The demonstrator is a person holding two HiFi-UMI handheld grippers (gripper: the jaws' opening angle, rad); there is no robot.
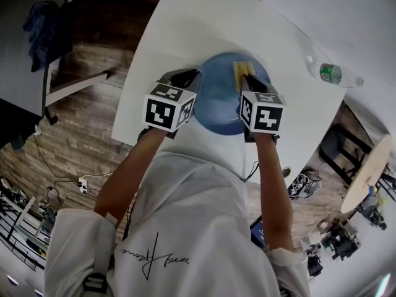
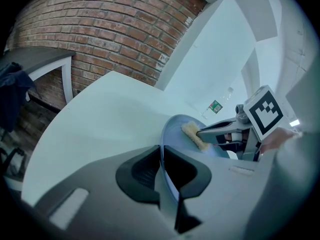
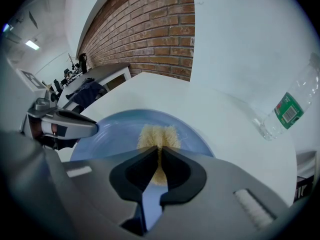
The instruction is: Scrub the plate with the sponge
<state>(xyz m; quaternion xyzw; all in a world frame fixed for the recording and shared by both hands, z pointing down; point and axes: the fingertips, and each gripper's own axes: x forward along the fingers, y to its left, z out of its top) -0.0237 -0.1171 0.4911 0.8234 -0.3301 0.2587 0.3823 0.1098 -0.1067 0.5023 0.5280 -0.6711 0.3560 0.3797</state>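
The blue plate [image 1: 216,107] sits on the white table [image 1: 185,23]. The left gripper [image 1: 190,77] pinches the plate's rim at about 10 o'clock, its jaws almost closed on the thin edge. The right gripper [image 1: 246,79] squeezes the yellow sponge [image 1: 240,68], which lies on the plate near 1 o'clock. A bottle [image 1: 334,74] lies at 3 o'clock, well apart from the plate.

In the head view, I couldn't see the plate's [image 1: 216,98] near rim, because the left gripper [image 1: 187,77] and right gripper [image 1: 249,79] covered it. The right gripper also hid the sponge's [image 1: 239,70] near end. In the right gripper view, the water bottle [image 3: 287,106] ran off the right edge, and its label print was too small to read.
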